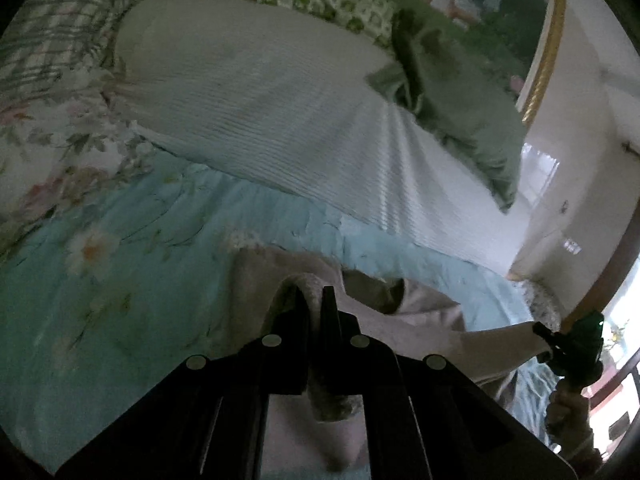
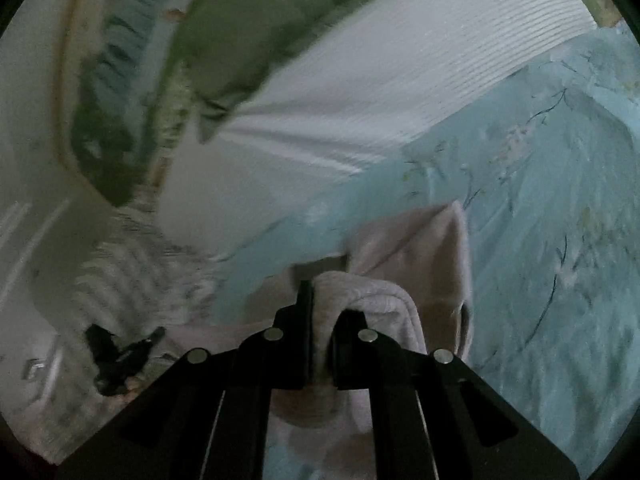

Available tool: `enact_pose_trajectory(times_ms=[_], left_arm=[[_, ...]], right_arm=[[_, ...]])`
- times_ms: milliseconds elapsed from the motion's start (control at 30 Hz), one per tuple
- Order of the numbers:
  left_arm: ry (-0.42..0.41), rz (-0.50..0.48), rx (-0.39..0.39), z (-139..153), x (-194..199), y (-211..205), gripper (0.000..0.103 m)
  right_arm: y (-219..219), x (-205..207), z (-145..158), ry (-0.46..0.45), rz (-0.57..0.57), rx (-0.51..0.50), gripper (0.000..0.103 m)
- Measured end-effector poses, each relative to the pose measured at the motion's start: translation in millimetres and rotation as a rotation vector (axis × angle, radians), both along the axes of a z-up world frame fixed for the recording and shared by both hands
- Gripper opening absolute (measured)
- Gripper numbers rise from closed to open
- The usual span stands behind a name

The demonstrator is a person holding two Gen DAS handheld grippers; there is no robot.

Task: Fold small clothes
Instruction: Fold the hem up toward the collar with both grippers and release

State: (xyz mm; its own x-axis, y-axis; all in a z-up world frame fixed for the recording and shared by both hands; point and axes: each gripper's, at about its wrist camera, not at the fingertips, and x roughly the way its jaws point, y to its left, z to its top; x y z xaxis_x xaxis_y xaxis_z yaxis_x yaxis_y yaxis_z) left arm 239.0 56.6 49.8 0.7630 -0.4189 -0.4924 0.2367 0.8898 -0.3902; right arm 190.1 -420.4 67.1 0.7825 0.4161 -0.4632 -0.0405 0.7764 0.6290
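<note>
A small pale pink-beige garment [image 1: 404, 320] is held up over a light blue floral bedspread [image 1: 132, 264]. My left gripper [image 1: 314, 300] is shut on a bunched edge of the garment, with cloth draped over its left finger. My right gripper [image 2: 320, 300] is shut on another bunched edge of the same garment [image 2: 416, 252], which hangs ahead and to the right of it. The right gripper also shows in the left wrist view [image 1: 560, 344] at the far right, gripping the cloth's other end. The left gripper shows dimly in the right wrist view [image 2: 120, 356].
A white ribbed blanket [image 1: 288, 120] lies across the bed beyond the bedspread. A green pillow [image 1: 460, 104] and a patterned pillow [image 1: 332, 0] lie at the head. A floral quilt [image 1: 52, 120] is heaped at the left. A white wall [image 1: 576, 160] stands to the right.
</note>
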Motion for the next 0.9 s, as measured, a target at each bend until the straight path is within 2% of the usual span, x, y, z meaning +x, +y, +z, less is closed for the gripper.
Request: enact_pose_trajectory(times_ms=[167,267,400,500,567,600,633,667,700,767,833,900], left_arm=[[0.077,0.010,0.063,-31,71,-19,0.003],[0.134,0.020,0.096,-56,110,-26,0.003],[0.234,0.043,0.157,-100,154,-34,0.004],[0.305,0.045,0.185,-127,171,-34,0.005],[0.327,0.039,0.163,-133,173,-29,0.008],[0.325,0.036,0.149,-131,170,-26,0.010],[0.316,0.040,0.144,-127,166,-22,0.017],[0.300,0.055,0.153,-121,159,-19,0.030],[0.284,0.060,0.157,-115,152,-17,0.034],[0.247,0.027,0.155,-100,129,-20,0.035],[0.220,-0.034,0.153,-91,102,-31,0.035],[0.201,-0.108,0.160,-87,79,-50,0.036]], right_arm=[[-1,50,-20,0.091,-0.072,-0.104,0.008],[-2,76,-40,0.176,-0.107,-0.166,0.008],[-5,99,-72,0.294,-0.121,-0.179,0.009],[-12,100,-82,0.306,-0.129,-0.138,0.011],[-20,92,-76,0.276,-0.136,-0.091,0.021],[-23,87,-71,0.261,-0.142,-0.083,0.032],[-24,79,-62,0.237,-0.151,-0.088,0.043],[-24,72,-57,0.219,-0.164,-0.099,0.046],[-25,64,-51,0.202,-0.177,-0.113,0.049],[-18,47,-38,0.169,-0.173,-0.139,0.049],[1,32,-33,0.143,-0.092,-0.143,0.049],[34,24,-34,0.137,0.050,-0.178,0.049]])
